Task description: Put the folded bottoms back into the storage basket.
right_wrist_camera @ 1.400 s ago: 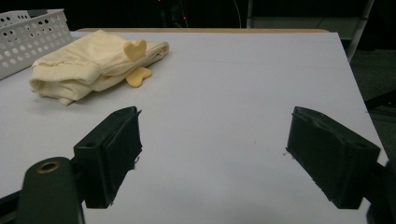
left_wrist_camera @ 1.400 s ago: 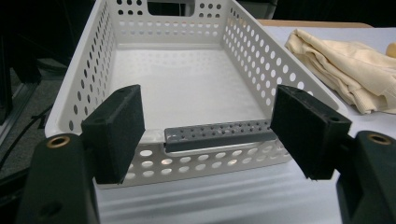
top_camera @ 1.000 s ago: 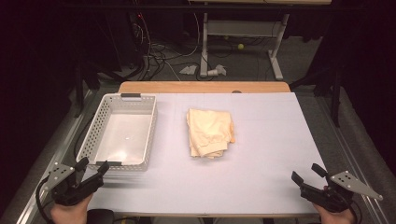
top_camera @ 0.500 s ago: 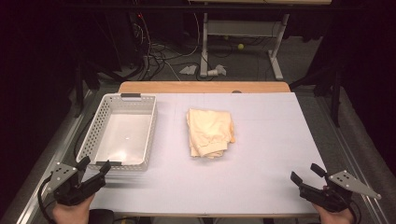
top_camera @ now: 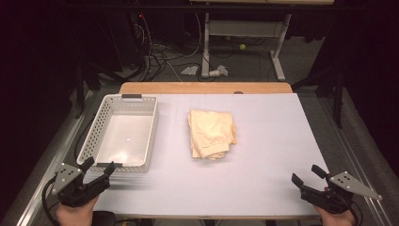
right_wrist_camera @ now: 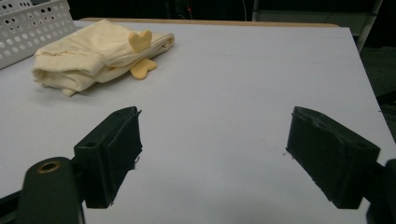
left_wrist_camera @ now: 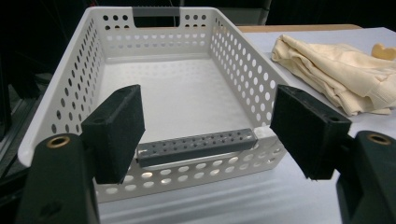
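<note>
left gripper: jaws wide, nothing held, facing basket | right gripper: jaws wide, nothing held | cloth untouched

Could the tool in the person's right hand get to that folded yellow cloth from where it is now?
Probably yes. The right tool is open at the table's near edge, and only bare table lies between it and the folded cloth.

Your left gripper just short of the white perforated plastic basket, its near wall in the way, bare white desk ahead of your right gripper, folded cream cloth mid-desk, well apart.
</note>
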`<state>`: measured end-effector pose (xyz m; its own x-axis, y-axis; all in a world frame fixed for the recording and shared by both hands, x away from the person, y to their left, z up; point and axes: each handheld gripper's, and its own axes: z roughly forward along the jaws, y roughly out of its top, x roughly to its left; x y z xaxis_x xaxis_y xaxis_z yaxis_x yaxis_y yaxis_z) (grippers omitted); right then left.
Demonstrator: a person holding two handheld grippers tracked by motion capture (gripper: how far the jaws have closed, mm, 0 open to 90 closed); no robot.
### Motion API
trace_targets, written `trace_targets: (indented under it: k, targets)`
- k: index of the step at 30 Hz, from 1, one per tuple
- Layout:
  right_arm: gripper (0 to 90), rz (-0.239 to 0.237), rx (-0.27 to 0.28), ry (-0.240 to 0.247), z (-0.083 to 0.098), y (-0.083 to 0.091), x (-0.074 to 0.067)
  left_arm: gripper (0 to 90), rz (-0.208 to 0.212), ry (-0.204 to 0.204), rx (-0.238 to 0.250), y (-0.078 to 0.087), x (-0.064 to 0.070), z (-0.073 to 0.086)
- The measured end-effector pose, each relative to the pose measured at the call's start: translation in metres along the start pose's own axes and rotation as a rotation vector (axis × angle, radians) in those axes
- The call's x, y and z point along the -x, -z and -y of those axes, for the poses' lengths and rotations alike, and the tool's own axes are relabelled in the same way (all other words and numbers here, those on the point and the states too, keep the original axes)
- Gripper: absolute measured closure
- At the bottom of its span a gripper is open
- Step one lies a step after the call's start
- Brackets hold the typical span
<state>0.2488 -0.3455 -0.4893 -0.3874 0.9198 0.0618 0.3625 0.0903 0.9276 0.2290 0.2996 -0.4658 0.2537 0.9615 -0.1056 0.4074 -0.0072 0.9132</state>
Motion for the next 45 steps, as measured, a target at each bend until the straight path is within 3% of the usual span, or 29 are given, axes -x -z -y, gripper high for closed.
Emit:
trace_targets:
  k: [9,15,33,45]
  targets:
    - [18.1,-0.002,0.0,0.0,0.0,0.0,-0.001,24.9,0.012,-0.033,0.003,-0.003,0.008,-0.002]
    - [18.1,-0.003,-0.001,0.005,0.0,0.0,0.0,24.9,0.026,-0.022,-0.002,-0.005,0.01,-0.002]
    - [18.2,-0.004,-0.003,0.006,0.0,-0.001,-0.001,24.8,0.04,-0.044,0.003,-0.006,0.017,-0.003]
    - [18.2,-0.007,-0.006,0.004,0.0,-0.001,-0.001,24.9,0.086,-0.066,0.0,-0.012,0.03,-0.005]
